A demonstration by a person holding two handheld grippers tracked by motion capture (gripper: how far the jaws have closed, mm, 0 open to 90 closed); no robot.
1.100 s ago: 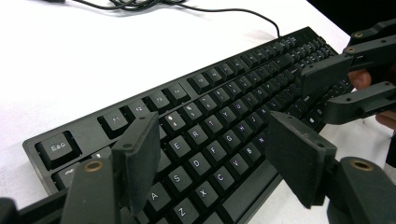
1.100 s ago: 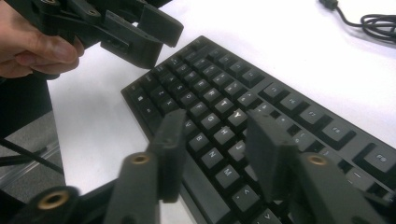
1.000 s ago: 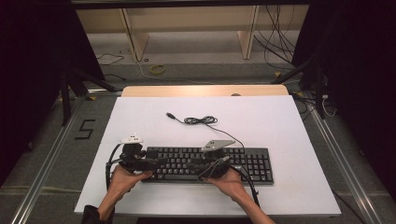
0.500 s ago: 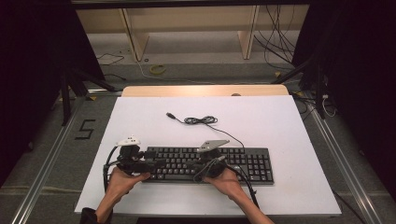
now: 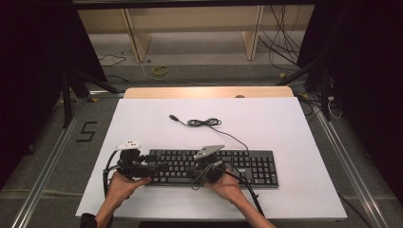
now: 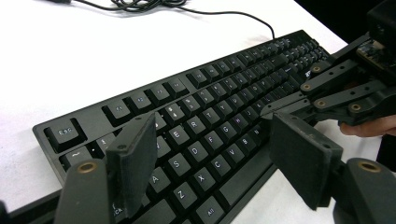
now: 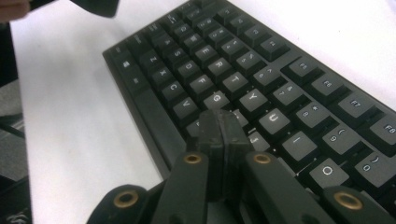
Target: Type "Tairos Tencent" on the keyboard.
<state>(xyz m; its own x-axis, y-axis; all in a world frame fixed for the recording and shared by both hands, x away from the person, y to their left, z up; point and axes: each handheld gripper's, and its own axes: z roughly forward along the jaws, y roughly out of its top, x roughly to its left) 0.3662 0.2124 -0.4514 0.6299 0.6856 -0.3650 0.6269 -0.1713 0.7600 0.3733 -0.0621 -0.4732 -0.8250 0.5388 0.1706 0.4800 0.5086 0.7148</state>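
Black keyboard [image 5: 209, 167] flat on white bench [image 5: 285, 128], lower centre of high view. Left claw [image 6: 224, 168] spread apart above its left keys, gripping nothing. Right claw [image 7: 223, 135] just closed, pads together, empty, over middle keys.

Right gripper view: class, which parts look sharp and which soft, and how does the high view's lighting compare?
Right gripper view: shut right gripper soft, keyboard keys near it legible, far keys blurred. High view: white table evenly bright, surroundings dark.
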